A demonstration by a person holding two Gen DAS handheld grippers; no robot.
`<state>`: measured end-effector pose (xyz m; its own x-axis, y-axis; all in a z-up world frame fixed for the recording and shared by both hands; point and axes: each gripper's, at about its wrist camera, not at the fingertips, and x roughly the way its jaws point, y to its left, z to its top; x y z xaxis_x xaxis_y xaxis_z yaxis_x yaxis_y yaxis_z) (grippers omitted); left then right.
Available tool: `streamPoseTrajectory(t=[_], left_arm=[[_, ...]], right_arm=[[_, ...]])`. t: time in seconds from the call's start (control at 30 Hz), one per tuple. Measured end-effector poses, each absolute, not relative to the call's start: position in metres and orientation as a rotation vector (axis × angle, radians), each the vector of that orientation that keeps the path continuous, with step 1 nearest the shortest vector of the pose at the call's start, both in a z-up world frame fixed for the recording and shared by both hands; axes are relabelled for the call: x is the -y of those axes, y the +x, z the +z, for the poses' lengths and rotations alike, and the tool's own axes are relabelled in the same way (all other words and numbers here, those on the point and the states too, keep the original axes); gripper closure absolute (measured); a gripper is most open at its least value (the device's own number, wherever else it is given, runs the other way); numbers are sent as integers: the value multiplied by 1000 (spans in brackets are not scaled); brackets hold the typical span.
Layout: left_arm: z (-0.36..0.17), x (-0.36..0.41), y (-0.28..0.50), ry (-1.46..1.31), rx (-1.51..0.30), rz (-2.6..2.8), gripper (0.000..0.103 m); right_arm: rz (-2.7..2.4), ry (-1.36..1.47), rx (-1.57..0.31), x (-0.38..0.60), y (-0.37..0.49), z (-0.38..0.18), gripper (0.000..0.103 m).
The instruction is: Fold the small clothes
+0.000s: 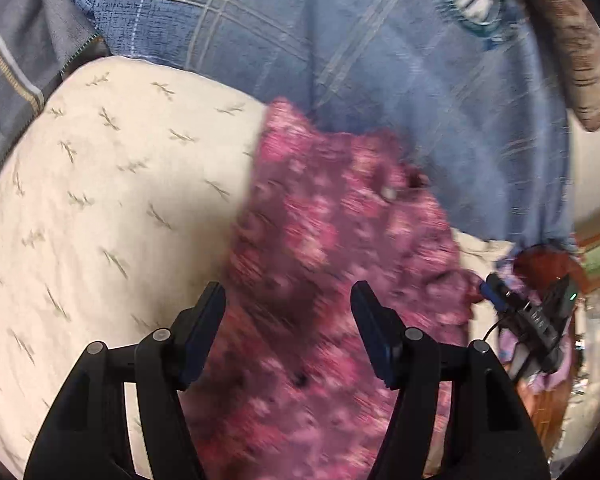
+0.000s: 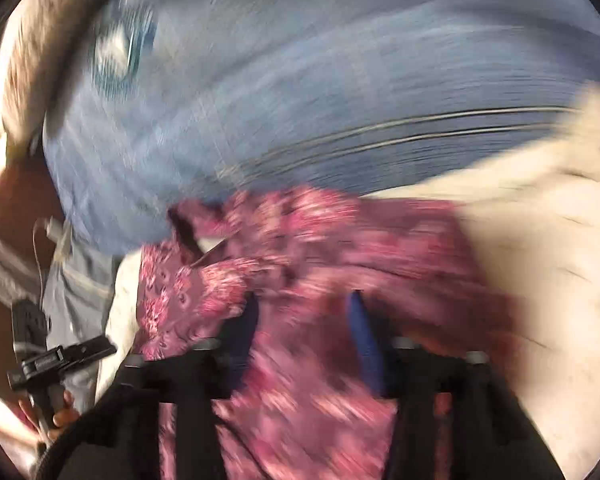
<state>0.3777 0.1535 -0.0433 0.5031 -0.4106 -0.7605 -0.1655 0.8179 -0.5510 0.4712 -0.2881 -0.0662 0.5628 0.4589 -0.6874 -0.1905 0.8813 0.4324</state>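
The pink floral garment (image 1: 332, 240) lies spread on the cream bedcover (image 1: 100, 184), one end running up toward the blue checked quilt (image 1: 300, 40), and it passes under both my left gripper (image 1: 288, 316) and my right gripper (image 2: 304, 320). Both sets of fingers stand released with cloth showing in the gaps, though the right view is blurred. I judge it thin, light and limp, likely to slump and slide, so I would pinch hems or corners, not the middle.
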Motion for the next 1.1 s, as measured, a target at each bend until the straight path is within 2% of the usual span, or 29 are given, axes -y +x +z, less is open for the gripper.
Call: streamPoseTrajectory(t=[0.1, 0.2, 0.47, 0.53, 0.57, 0.6, 0.63, 0.67, 0.7, 0.87, 0.93, 0.97, 1.03, 1.1], left_arm=[[-48, -130, 374, -621, -1075, -177, 37], [-62, -115, 379, -601, -1133, -126, 37], [-75, -116, 384, -594, -1152, -88, 37], [-83, -114, 387, -580, -1171, -76, 37], [-89, -112, 392, -580, -1183, -65, 37], [-92, -112, 393, -586, -1186, -52, 37], [-92, -113, 393, -587, -1181, -49, 37], [-90, -112, 393, -585, -1179, -49, 37], [-87, -112, 393, -585, -1177, -52, 37], [-89, -115, 390, -538, -1176, -17, 37], [-93, -117, 391, -537, -1181, -16, 38], [-90, -116, 389, -534, -1179, -17, 38], [-78, -116, 382, -543, -1165, -56, 38], [-62, -116, 372, -577, -1128, -115, 38]], right_arm=[[333, 404, -853, 327, 439, -63, 50], [332, 465, -892, 336, 424, -79, 50], [267, 238, -861, 311, 456, -96, 50], [292, 216, -894, 308, 461, -102, 42], [295, 194, -924, 305, 464, -108, 42], [298, 149, -937, 301, 462, -112, 47], [290, 81, -919, 296, 458, -111, 66], [304, 41, -919, 292, 454, -108, 76], [332, 60, -932, 293, 455, -107, 91], [353, 184, -875, 315, 427, -81, 90], [282, 228, -968, 330, 432, -108, 80], [277, 249, -1016, 334, 433, -120, 79], [271, 304, -979, 343, 426, -115, 65], [254, 361, -929, 349, 415, -96, 64]])
